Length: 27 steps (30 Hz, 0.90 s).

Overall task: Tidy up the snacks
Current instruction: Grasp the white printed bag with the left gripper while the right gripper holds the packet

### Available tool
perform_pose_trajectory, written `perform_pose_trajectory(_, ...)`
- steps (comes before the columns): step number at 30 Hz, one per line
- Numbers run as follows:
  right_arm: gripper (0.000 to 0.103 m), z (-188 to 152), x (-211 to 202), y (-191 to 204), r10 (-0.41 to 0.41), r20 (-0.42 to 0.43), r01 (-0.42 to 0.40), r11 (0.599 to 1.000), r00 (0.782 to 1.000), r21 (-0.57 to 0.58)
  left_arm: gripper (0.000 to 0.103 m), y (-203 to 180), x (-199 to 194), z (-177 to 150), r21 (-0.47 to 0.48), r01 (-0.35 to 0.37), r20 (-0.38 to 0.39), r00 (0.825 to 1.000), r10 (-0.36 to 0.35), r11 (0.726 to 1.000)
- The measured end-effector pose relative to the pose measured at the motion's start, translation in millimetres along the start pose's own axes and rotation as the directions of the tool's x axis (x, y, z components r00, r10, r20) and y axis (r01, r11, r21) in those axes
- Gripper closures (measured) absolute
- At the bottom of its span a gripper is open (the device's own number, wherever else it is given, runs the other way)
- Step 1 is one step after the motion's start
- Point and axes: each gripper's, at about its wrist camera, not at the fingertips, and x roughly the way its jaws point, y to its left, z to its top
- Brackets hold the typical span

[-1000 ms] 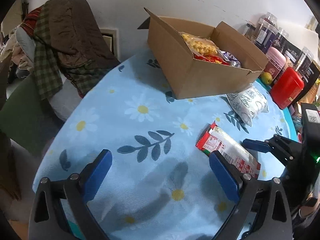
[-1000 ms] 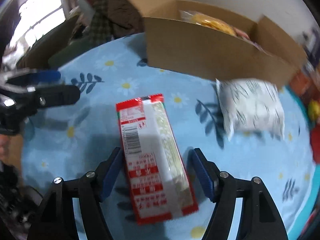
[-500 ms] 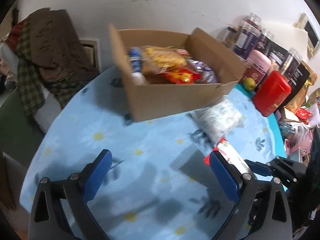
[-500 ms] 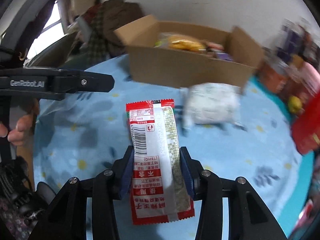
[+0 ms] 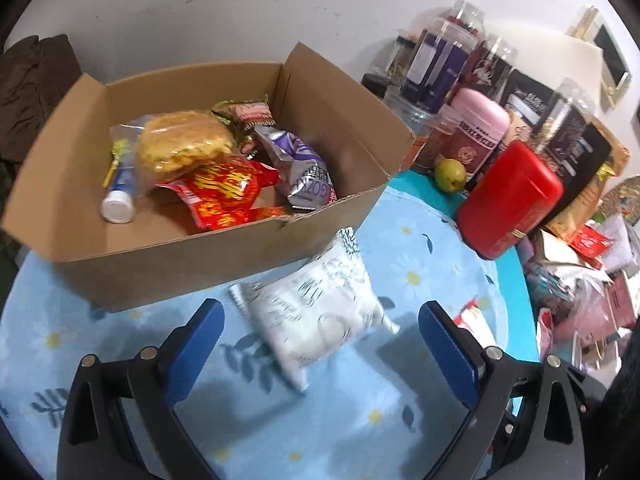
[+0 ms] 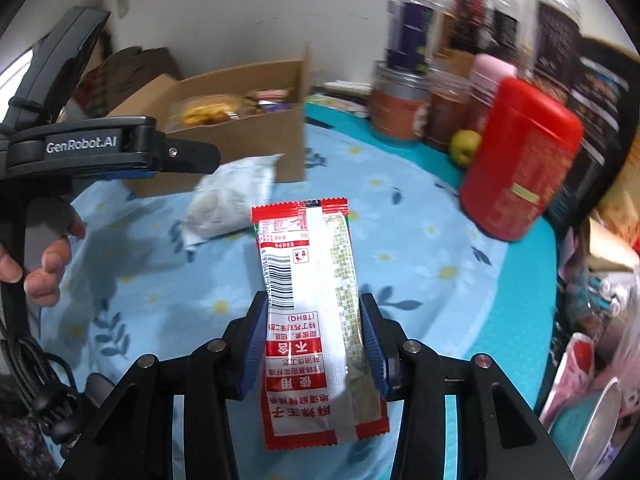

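Observation:
My right gripper [image 6: 314,344] is shut on a long red and white snack packet [image 6: 308,280] and holds it above the blue flowered tablecloth [image 6: 400,216]. My left gripper [image 5: 320,344] is open and empty, its jaws on either side of a white snack bag [image 5: 320,308] lying on the cloth just in front of the cardboard box [image 5: 168,260]. The box holds several snacks, among them a yellow bag [image 5: 184,144], a red bag [image 5: 224,192] and a purple bag [image 5: 304,168]. The white bag [image 6: 232,196] and the box [image 6: 240,136] also show in the right wrist view.
A red canister [image 5: 512,196], a pink-lidded jar [image 5: 476,132], a green fruit [image 5: 450,174] and tall jars [image 5: 440,52] stand right of the box. Loose packets [image 5: 592,280] clutter the far right. The left gripper body [image 6: 100,152] fills the right view's left side.
The right gripper closed on the red and white packet and lifted it off the cloth. The left gripper swung right and forward, from open cloth to the white bag by the box.

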Motion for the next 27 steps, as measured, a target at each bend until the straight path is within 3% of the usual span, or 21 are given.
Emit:
perform_pose_trajectory(10, 0.059, 11, 16, -24, -0.042, 0.009, 0.042, 0.998, 0.999, 0.049, 0.003, 2, 47, 5, -0.033, -0.11, -0.068, 0.992, 0.108, 0.993)
perform_pose_trajectory(15, 0.059, 11, 24, -20, -0.03, -0.001, 0.03, 0.999, 1.0, 0.045, 0.003, 13, 67, 1, -0.087, -0.065, -0.151, 0.987, 0.052, 0.994)
perform_pose_trajectory(18, 0.059, 11, 26, -19, -0.035, -0.009, 0.035, 0.998, 0.999, 0.043, 0.004, 6, 66, 1, -0.024, -0.087, -0.109, 0.991, 0.084, 0.996)
perform_pose_trajectory(24, 0.059, 14, 27, -21, -0.043, -0.007, 0.043, 0.998, 0.999, 0.051, 0.031, -4, 64, -3, 0.04, -0.034, -0.104, 0.994, 0.038, 0.999)
perform_pose_trajectory(27, 0.059, 14, 26, -20, -0.042, -0.005, 0.043, 0.998, 0.999, 0.051, 0.032, -7, 61, -8, 0.069, -0.025, -0.113, 0.993, 0.033, 0.997)
